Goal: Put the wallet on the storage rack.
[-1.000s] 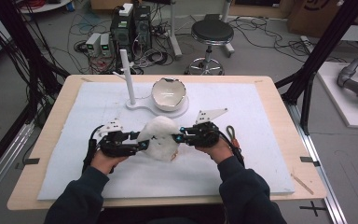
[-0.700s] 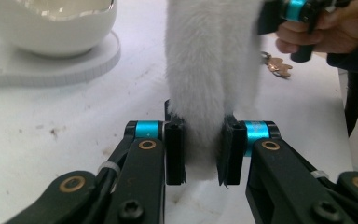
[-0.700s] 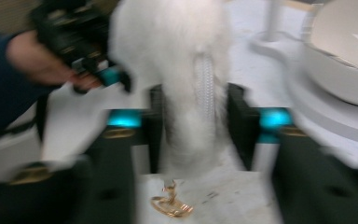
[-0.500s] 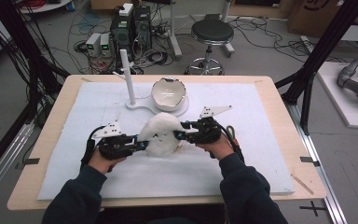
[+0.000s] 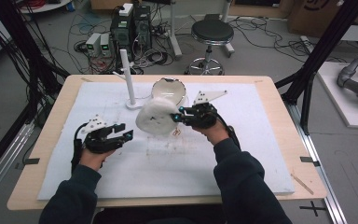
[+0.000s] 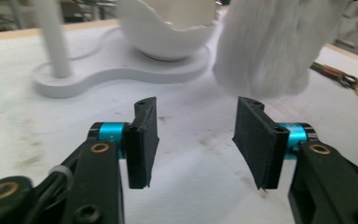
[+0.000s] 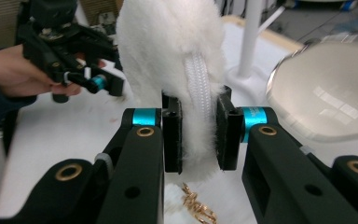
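We see a white furry pouch (image 5: 155, 118), fluffy all over, with a white woven cord (image 7: 199, 84) running up its edge and a gold chain (image 7: 196, 205) dangling beneath it; it hangs lifted above the white mat (image 5: 177, 163), just in front of the white bowl (image 5: 168, 88) on its stand with the upright post (image 5: 128, 77). Its long axis looks tilted, upper end toward the bowl, though we cannot tell exactly. The right gripper (image 7: 199, 133) is clamped on the pouch's corded edge, while the left gripper (image 6: 193, 140) rests low over the mat, jaws spread wide and empty, near the pouch.
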The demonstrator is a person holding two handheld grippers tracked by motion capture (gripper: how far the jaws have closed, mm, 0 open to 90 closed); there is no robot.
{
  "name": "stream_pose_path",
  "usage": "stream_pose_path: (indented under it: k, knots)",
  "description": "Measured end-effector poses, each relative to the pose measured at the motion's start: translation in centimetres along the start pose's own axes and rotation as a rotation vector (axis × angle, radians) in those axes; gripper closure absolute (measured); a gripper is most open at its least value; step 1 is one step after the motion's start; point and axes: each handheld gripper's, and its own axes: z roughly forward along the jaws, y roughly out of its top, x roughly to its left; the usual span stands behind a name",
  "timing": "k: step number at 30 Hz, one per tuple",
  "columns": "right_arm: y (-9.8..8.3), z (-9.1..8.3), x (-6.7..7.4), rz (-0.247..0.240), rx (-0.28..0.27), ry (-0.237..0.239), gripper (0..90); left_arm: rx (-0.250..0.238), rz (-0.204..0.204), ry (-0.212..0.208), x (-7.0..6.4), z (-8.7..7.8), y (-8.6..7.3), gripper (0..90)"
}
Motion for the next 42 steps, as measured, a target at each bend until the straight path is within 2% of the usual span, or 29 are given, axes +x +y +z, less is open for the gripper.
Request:
stream_pose_path:
  k: [1, 2, 3, 4, 5, 6, 9, 10, 11, 13, 15, 17, 21, 24, 28, 31, 33, 36, 37, 42]
  knots:
    - [0.8, 0.1, -0.3, -0.008, 0.000, -0.006, 76.8, -0.005, -0.006, 0.013, 0.3, -0.1, 0.0, 42.4]
    - [1.9, 0.3, -0.7, -0.028, 0.000, -0.019, 76.8, -0.010, -0.011, 0.042, 0.6, -0.3, -0.1, 30.9]
    - [2.5, 0.5, -1.0, -0.040, 0.006, -0.024, 76.8, -0.016, -0.017, 0.069, 0.9, -0.5, -0.1, 25.4]
    - [2.5, 0.5, -1.0, -0.040, 0.006, -0.024, 76.8, -0.023, -0.026, 0.089, 1.2, -0.7, -0.1, 25.4]
    - [3.2, 0.7, -1.2, -0.060, 0.008, -0.034, 76.8, -0.030, -0.036, 0.096, 1.4, -0.9, -0.2, 19.8]
    - [4.3, 1.0, -1.8, -0.080, 0.016, -0.047, 76.8, -0.039, -0.039, 0.104, 1.6, -1.1, -0.2, 18.9]
    - [5.3, 1.3, -2.3, -0.076, 0.032, -0.058, 76.7, -0.043, -0.044, 0.113, 2.0, -1.5, -0.3, 18.9]
    - [5.7, 1.5, -2.5, -0.096, 0.026, -0.069, 76.7, -0.042, -0.048, 0.119, 2.1, -1.7, -0.3, 18.9]
    - [6.6, 1.8, -3.1, -0.118, 0.047, -0.077, 76.8, -0.041, -0.049, 0.117, 2.2, -1.7, -0.4, 19.0]
    - [6.9, 1.9, -3.3, -0.135, 0.051, -0.086, 76.7, -0.039, -0.049, 0.116, 2.3, -1.8, -0.5, 19.2]
    - [7.3, 2.1, -4.0, -0.134, 0.041, -0.093, 76.7, -0.036, -0.049, 0.114, 2.3, -1.8, -0.5, 19.7]
    - [7.8, 2.4, -4.7, -0.147, 0.061, -0.111, 76.7, -0.034, -0.050, 0.113, 2.2, -1.7, -0.6, 20.0]
    - [8.9, 2.5, -6.2, -0.156, 0.066, -0.142, 76.7, -0.029, -0.055, 0.105, 2.2, -1.6, -0.7, 20.8]
    - [9.4, 2.4, -6.6, -0.161, 0.062, -0.159, 76.7, -0.028, -0.058, 0.105, 2.2, -1.6, -0.7, 20.8]
    - [9.7, 2.2, -7.8, -0.193, 0.089, -0.215, 76.7, -0.027, -0.061, 0.107, 2.3, -1.6, -0.8, 20.8]
    - [9.2, 2.3, -8.5, -0.207, 0.136, -0.253, 76.6, -0.028, -0.063, 0.106, 2.3, -1.6, -0.8, 20.8]
    - [8.9, 2.5, -8.6, -0.217, 0.170, -0.270, 76.6, -0.026, -0.068, 0.107, 2.3, -1.6, -0.8, 20.8]
    - [8.8, 2.7, -8.4, -0.266, 0.192, -0.302, 76.7, -0.025, -0.071, 0.108, 2.3, -1.6, -0.8, 20.9]
    - [8.9, 2.8, -8.4, -0.290, 0.189, -0.314, 76.7, -0.023, -0.073, 0.108, 2.3, -1.6, -0.9, 20.9]
    - [9.4, 2.6, -8.2, -0.303, 0.128, -0.342, 76.7, -0.020, -0.072, 0.108, 2.3, -1.6, -0.8, 20.9]
